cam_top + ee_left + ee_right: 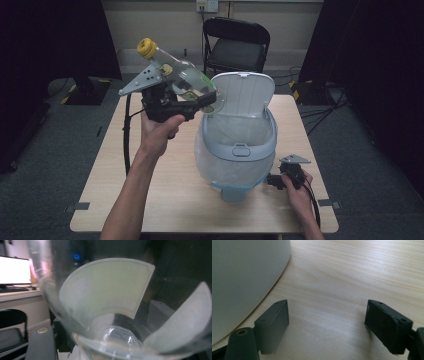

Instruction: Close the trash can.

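Right gripper (327, 327) rests on the table (150, 190), jaws wide, empty — left gripper (192, 100) clamps a clear plastic bottle (182, 77), yellow-capped, beside the open bin's (240, 145) rim; its label (110, 290) print is unreadable.

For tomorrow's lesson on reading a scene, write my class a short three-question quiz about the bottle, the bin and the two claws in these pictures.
1. True or false: the lid of the bin is shut.
2. Which claw holds the clear bottle? A) left claw B) right claw C) neither
3. Fill in: the cap on the bottle is coloured ____.

Key
1. False: the lid stands up, and the bin's plastic liner shows inside.
2. A: the left claw grips the bottle, tilted with its cap up and away, beside the bin's rim; the right claw rests open on the table by the bin.
3. Yellow.
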`<action>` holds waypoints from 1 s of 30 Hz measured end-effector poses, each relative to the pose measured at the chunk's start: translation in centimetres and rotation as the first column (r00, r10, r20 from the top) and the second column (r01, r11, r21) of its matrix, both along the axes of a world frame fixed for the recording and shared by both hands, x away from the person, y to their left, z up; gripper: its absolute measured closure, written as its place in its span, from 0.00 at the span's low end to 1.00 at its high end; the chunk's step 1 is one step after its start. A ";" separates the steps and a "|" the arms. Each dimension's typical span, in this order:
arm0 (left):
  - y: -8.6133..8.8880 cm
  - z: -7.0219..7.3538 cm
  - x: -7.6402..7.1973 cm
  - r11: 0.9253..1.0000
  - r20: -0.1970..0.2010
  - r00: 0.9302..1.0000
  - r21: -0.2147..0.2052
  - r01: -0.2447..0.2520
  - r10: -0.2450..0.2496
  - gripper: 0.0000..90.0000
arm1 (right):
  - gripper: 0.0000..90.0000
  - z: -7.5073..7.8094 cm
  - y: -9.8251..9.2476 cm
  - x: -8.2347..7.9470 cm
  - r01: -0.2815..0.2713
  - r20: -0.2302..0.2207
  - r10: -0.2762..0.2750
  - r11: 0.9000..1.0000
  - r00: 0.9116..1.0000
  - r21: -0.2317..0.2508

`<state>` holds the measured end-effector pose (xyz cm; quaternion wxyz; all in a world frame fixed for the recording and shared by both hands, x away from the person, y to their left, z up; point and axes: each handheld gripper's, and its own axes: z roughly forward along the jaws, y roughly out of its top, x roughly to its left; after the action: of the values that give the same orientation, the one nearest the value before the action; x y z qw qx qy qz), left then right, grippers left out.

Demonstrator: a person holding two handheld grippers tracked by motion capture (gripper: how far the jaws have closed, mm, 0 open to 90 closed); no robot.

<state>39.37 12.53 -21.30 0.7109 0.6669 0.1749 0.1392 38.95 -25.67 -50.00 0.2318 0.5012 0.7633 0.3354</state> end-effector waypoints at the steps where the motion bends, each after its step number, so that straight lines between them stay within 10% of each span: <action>1: -0.5 0.0 0.0 1.000 -0.009 1.000 0.009 0.007 -0.007 0.31 | 0.20 0.0 0.0 0.0 0.000 0.000 0.000 1.000 1.000 0.000; 13: -5.3 -1.2 1.3 0.983 -0.050 0.998 0.177 0.053 -0.045 0.31 | 0.20 0.0 0.0 0.0 0.000 0.000 0.000 1.000 1.000 0.000; 30: -7.6 -1.6 2.9 0.952 -0.119 0.992 0.293 0.085 -0.052 0.31 | 0.20 0.0 0.0 0.0 0.000 0.000 0.000 1.000 1.000 0.000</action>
<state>42.24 4.90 -22.87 0.5962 0.7785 0.1674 0.1021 38.95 -25.67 -50.00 0.2317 0.5012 0.7632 0.3354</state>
